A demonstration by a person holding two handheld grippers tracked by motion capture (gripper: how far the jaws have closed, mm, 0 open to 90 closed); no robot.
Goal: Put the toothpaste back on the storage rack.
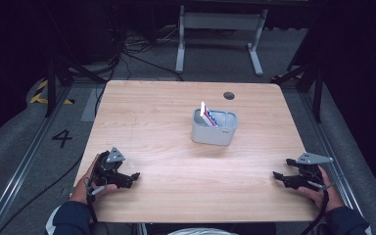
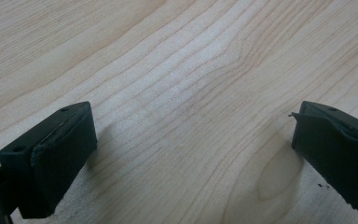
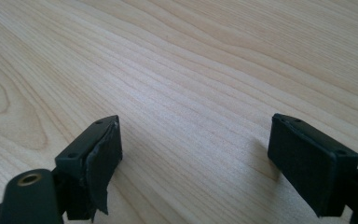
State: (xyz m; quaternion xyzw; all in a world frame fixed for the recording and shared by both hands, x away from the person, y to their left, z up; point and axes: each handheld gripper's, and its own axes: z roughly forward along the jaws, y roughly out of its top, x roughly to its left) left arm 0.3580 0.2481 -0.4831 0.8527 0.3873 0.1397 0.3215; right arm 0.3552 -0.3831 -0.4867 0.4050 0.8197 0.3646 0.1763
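Both grippers are parked low on the wooden surface [image 1: 166,112], well apart from the grey bin [image 1: 214,128] sitting near the middle. The left gripper [image 1: 133,177] is held down at the near-left of the bin, tipped toward the surface, its jaws spread wide with nothing but wood grain seen between them. The right gripper [image 1: 278,175] is held at the near-right of the bin, pointed inward, jaws also spread wide and holding nothing. Inside the bin, a flat white packet [image 1: 208,116] with red and blue print is propped on edge, leaned against the bin's left wall, long axis slanting up and leftward past the rim.
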